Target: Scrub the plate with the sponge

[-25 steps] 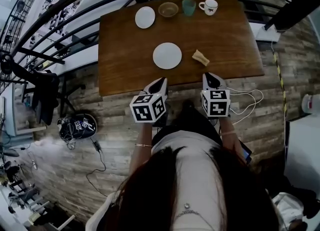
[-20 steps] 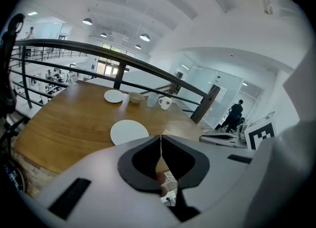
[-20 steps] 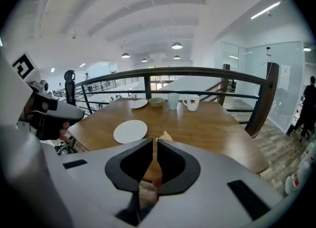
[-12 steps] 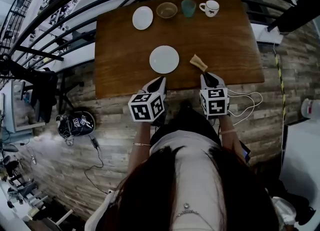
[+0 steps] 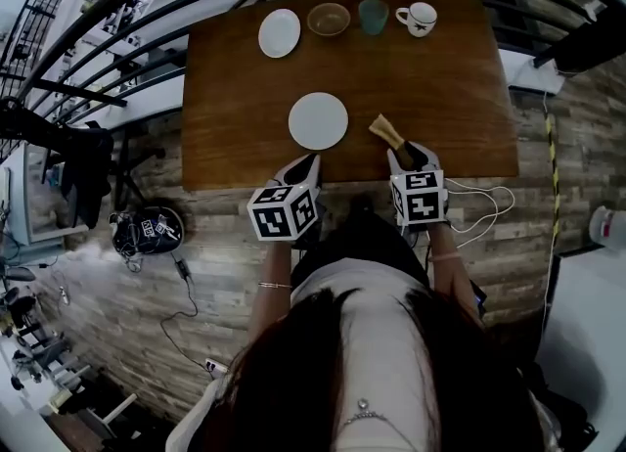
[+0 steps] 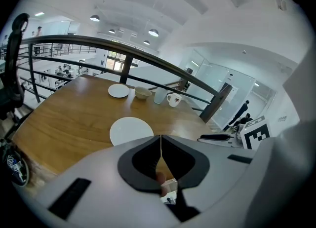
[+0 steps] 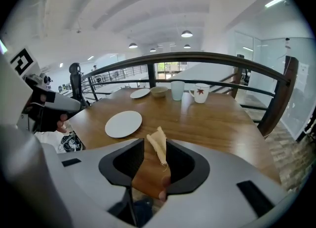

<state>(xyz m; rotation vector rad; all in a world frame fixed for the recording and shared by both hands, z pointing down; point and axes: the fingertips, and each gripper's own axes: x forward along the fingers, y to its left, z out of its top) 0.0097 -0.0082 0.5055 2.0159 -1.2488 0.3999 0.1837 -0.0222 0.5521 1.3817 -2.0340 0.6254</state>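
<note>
Two things matter on the brown wooden table point(image 5: 235, 78): a plain round white plate point(image 5: 318, 120) lying flat near the front edge, and, near its right side but apart from it, a pale tan, wedge-shaped sponge point(image 5: 385, 130) with a frayed edge. The right gripper point(image 5: 413, 154) is opening its jaws, with the sponge in the gap just ahead, not pinched. The left gripper point(image 5: 311, 161) is closed tight on nothing, just short of the plate.
</note>
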